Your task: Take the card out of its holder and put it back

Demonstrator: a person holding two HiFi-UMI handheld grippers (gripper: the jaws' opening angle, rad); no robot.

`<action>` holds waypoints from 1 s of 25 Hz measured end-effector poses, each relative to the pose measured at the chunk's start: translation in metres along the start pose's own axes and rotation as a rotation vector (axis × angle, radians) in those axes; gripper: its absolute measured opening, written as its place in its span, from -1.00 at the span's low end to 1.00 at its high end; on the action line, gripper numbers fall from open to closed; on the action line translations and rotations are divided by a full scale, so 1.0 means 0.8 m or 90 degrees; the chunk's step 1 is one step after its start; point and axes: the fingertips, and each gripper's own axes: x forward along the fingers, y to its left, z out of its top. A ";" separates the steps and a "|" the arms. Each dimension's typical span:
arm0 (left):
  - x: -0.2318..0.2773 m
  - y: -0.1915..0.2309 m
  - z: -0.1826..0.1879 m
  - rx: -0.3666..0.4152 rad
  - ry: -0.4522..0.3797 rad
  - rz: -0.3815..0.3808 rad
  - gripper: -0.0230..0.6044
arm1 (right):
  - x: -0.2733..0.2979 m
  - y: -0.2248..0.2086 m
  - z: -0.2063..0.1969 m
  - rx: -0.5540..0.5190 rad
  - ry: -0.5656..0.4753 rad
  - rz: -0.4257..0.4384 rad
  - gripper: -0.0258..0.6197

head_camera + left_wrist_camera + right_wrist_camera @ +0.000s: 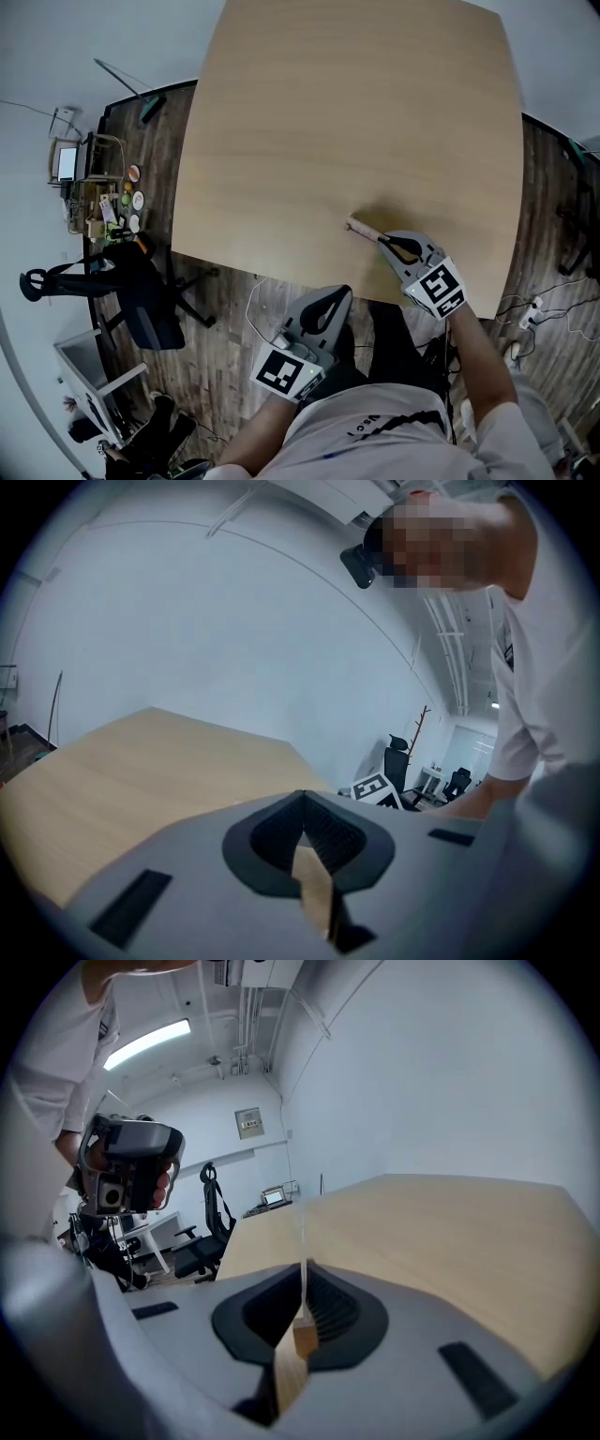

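Firmly, right gripper [302,1274] clamped on thin card [302,1227], wooden holder [305,1340] beneath, left gripper [302,801] closed, empty

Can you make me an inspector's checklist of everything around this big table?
Surface: tan table, bare across most of its top.
Job's things: card seen edge-on, pinched between the right gripper's jaws; a small wooden piece shows low between them, perhaps the holder.
Clutter: nothing seen on the table.
Grippers: right gripper shut on the card, over the table's near edge; left gripper shut and empty, off the table.
Cables: cords and a power strip on the floor at the right.
Surroundings: black chair, crowded shelf, wooden floor.
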 end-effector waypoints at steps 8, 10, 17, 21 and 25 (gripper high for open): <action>-0.012 -0.006 0.005 0.003 -0.013 -0.012 -0.89 | -0.028 -0.008 0.045 -0.008 -0.043 -0.014 -0.84; -0.016 -0.006 0.008 0.006 -0.017 -0.016 -0.89 | -0.034 -0.008 0.059 -0.006 -0.056 -0.022 -0.84; -0.030 -0.014 0.030 0.022 -0.047 -0.039 -0.89 | -0.063 0.006 0.114 0.008 -0.098 -0.053 -0.84; -0.042 -0.021 0.046 0.030 -0.057 -0.053 -0.89 | -0.082 0.024 0.144 0.017 -0.113 -0.074 -0.84; -0.055 -0.030 0.065 0.040 -0.072 -0.072 -0.89 | -0.104 0.046 0.182 0.020 -0.134 -0.097 -0.84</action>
